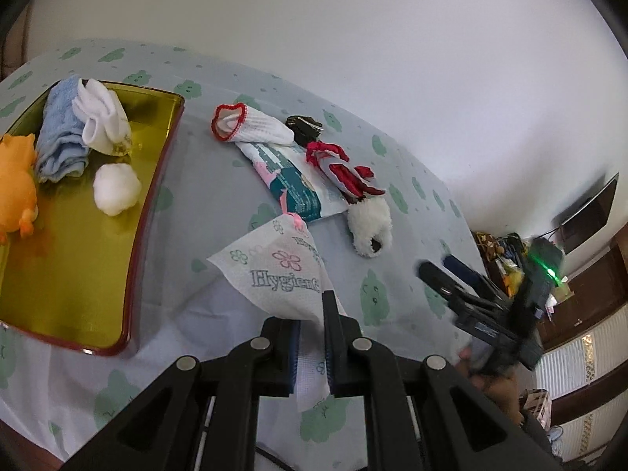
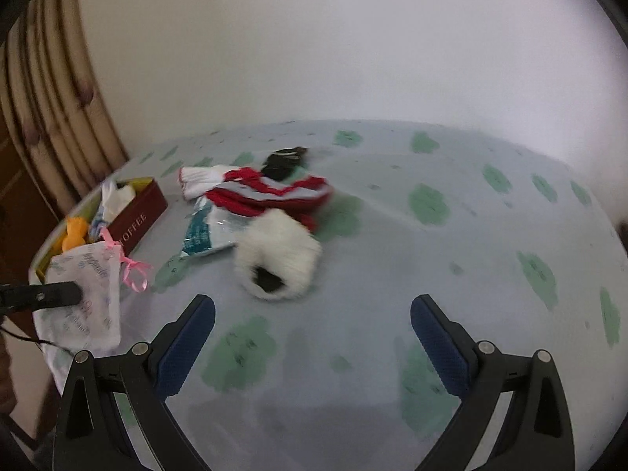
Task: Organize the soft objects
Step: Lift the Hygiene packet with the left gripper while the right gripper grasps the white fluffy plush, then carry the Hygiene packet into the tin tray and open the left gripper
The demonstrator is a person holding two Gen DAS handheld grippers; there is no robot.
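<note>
While the left gripper [image 1: 312, 337] pinches the white printed tissue pouch with pink ribbon [image 1: 280, 271] above the bedsheet [image 1: 219, 180], just right of the gold tray [image 1: 78, 274], the right gripper [image 2: 313, 337] hovers spread near the fluffy white plush toy [image 2: 280, 255].

The left gripper [image 1: 312, 337] is held low over the near edge of the bed, its jaws pinched together on a white printed pouch [image 1: 282, 274] that hangs lifted between the blue pads. The right gripper [image 2: 312, 314] hovers above the bed toward its near right corner, jaws spread wide with nothing between them, fingers [image 2: 188, 337] pointing toward the far edge. A bare hand [image 1: 490, 376] wraps its handle from below. The two grippers sit near each other, side by side.
</note>
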